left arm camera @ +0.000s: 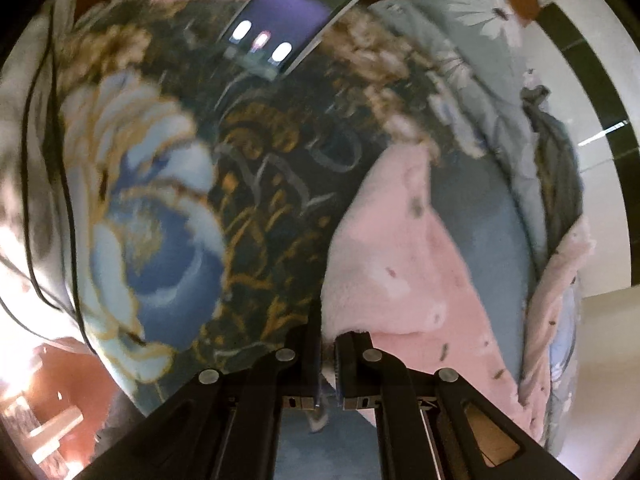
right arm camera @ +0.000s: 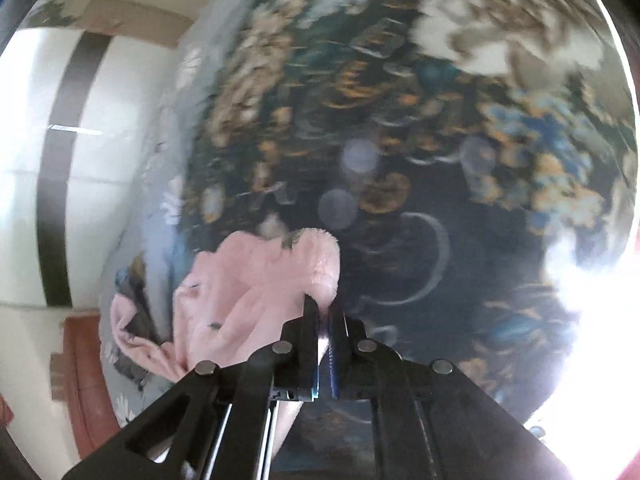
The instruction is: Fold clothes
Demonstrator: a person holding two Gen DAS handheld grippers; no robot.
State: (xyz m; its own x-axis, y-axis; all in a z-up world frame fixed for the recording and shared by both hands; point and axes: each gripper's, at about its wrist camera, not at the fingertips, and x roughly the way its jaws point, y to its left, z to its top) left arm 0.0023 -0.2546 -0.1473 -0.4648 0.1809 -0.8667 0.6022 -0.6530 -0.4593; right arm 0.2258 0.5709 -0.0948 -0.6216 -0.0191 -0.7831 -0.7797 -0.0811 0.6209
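Pink fleece garment [left arm camera: 404, 264], soft and dotted with small dark flecks, lies bunched on a dark floral blanket [left arm camera: 256, 208] that covers the bed, and both claws have hold of it. In the left wrist view the left gripper [left arm camera: 329, 344] has its jaws pressed together on the near edge of the fleece, with a sliver of cloth pinched between the black fingers [left arm camera: 308, 340]. A blue-grey lining or second layer shows inside the pink folds, though blur makes it hard to tell which. In the right wrist view the right gripper [right arm camera: 325, 312] is likewise closed tight, and a fold of the garment [right arm camera: 256, 280] rises up from between its fingers and drapes away to the left of the frame. Beyond the garment, a pale grey-blue quilt [left arm camera: 492, 60] printed with white daisies lies crumpled along the blanket's edge. A phone [left arm camera: 304, 12] with a lit screen rests on the blanket at the top of the left view. A white wall [right arm camera: 120, 120] with a dark vertical band stands past the bed.
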